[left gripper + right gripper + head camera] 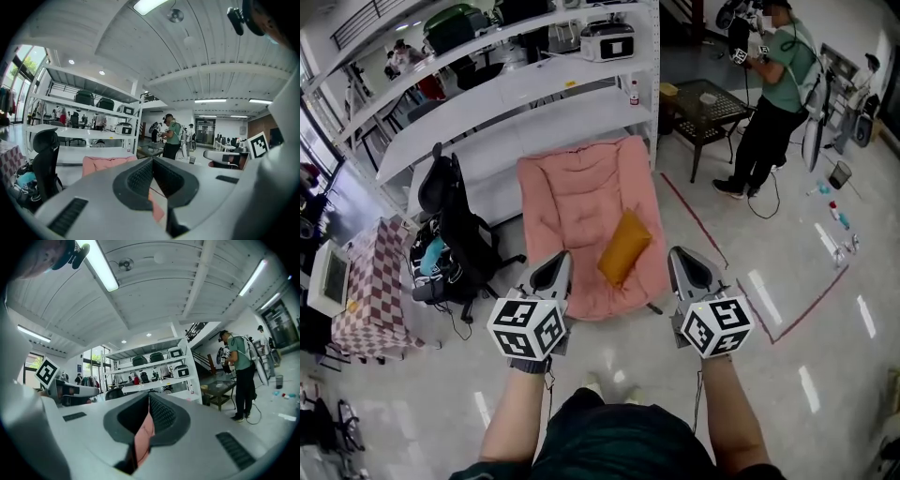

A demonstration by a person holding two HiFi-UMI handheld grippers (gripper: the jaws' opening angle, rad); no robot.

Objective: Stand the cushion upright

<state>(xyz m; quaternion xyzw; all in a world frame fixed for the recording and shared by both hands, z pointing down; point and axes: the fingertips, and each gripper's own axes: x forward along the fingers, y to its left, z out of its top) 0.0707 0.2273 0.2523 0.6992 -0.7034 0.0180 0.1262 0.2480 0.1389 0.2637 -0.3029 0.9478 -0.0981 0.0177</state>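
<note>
Both my grippers are closed on nothing: the left gripper [554,271] and right gripper [688,271] hang at the front edge of the pink lounge chair [572,202]. No step looks done yet. The orange cushion [624,247] lies slanted on that chair's seat, so reaching, gripping and standing it up are left. I can read no writing anywhere, only the square markers on my grippers' cubes.
</note>
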